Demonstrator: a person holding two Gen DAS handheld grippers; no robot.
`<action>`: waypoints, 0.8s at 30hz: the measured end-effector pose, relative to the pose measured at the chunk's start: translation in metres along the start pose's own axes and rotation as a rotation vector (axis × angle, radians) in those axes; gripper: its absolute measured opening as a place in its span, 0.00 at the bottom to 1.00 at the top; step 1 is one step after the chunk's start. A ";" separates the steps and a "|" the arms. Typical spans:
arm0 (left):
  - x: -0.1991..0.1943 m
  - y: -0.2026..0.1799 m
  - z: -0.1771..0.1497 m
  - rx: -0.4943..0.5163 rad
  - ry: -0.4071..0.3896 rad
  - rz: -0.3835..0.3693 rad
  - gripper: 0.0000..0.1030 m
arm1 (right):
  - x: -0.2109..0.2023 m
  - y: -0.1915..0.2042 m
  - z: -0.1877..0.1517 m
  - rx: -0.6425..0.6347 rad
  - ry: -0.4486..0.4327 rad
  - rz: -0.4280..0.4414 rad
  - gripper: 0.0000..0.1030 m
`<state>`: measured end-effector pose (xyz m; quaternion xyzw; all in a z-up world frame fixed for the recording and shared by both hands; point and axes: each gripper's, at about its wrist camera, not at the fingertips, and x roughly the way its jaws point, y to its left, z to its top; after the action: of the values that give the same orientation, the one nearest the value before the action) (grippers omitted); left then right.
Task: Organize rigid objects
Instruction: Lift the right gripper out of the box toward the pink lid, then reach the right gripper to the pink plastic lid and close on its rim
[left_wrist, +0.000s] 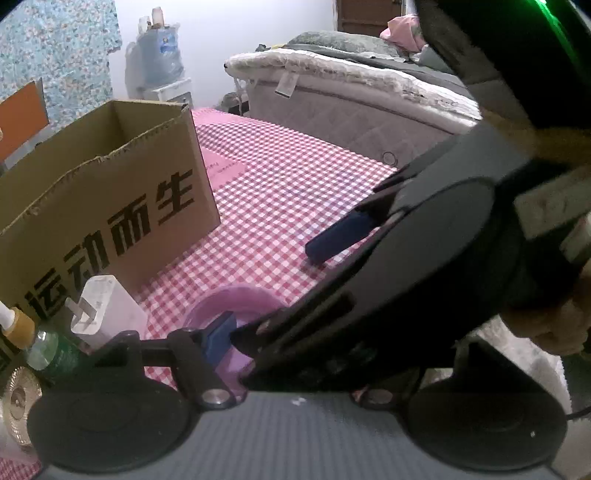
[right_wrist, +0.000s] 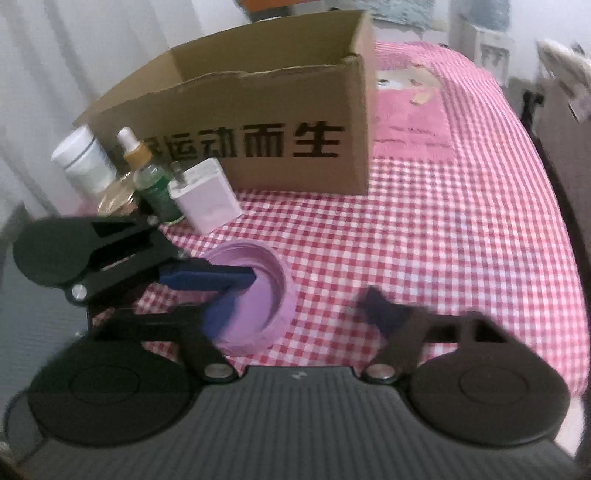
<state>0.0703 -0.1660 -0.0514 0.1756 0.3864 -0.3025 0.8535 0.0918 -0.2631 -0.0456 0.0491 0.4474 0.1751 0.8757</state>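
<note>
A round pink lid (right_wrist: 258, 295) lies open side up on the checked cloth. My right gripper (right_wrist: 301, 310) is open around it: its left finger (right_wrist: 218, 314) is low at the lid's left side, its right finger (right_wrist: 384, 310) is on the cloth, clear of the rim. My left gripper (left_wrist: 291, 343) comes in from the left, and one blue finger (right_wrist: 210, 278) reaches over the lid. In the left wrist view that finger (left_wrist: 218, 339) sits wide over the pink lid (left_wrist: 229, 299). The right gripper's body (left_wrist: 424, 258) hides the other finger. Nothing is gripped.
An open cardboard box (right_wrist: 258, 122) stands behind the lid. To its left are a white charger plug (right_wrist: 205, 195), a green dropper bottle (right_wrist: 155, 188), a white jar (right_wrist: 83, 162) and a gold tin (right_wrist: 116, 199). A bed (left_wrist: 351, 110) lies beyond the table.
</note>
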 end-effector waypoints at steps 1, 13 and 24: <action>0.000 0.002 0.001 -0.007 0.003 -0.002 0.73 | -0.003 -0.003 -0.001 0.018 -0.010 0.015 0.81; -0.023 0.011 0.004 -0.067 -0.073 0.051 0.83 | -0.037 -0.026 0.008 0.131 -0.136 -0.106 0.99; -0.045 0.009 0.002 -0.040 -0.111 0.088 0.88 | -0.068 0.012 0.021 -0.145 -0.268 -0.369 0.99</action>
<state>0.0537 -0.1433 -0.0152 0.1584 0.3362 -0.2664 0.8893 0.0685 -0.2741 0.0220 -0.0735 0.3146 0.0358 0.9457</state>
